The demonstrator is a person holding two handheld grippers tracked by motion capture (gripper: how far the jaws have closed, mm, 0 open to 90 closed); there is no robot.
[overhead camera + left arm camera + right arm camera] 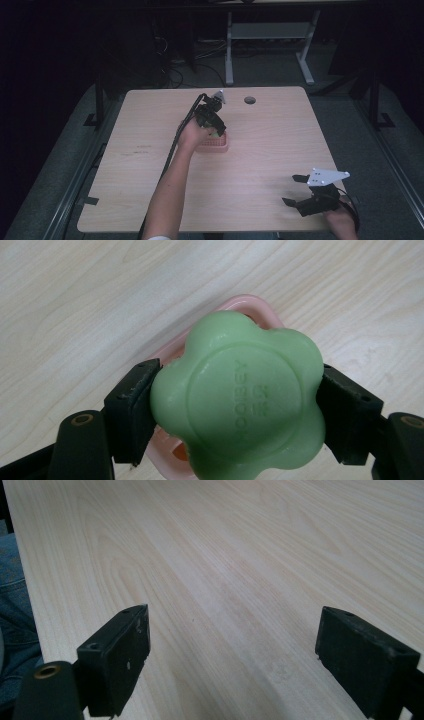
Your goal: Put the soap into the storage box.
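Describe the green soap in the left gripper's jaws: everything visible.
The green soap is a pale, matte, flower-shaped bar with rounded lobes and embossed lettering on its flat face. The left gripper clamps it by opposite sides, its face turned to the camera, over a pink tray on the wooden table.

- The green soap is a pale green bar shaped like a flower with rounded lobes, smooth and matte, with raised lettering stamped on its flat face.
- It is clamped at two opposite sides, its stamped face turned to the left gripper view, directly over the pink tray; whether it touches the tray cannot be told.
- The pink tray is a small, shallow basket with a rounded rim, lying flat near the middle of the bench.
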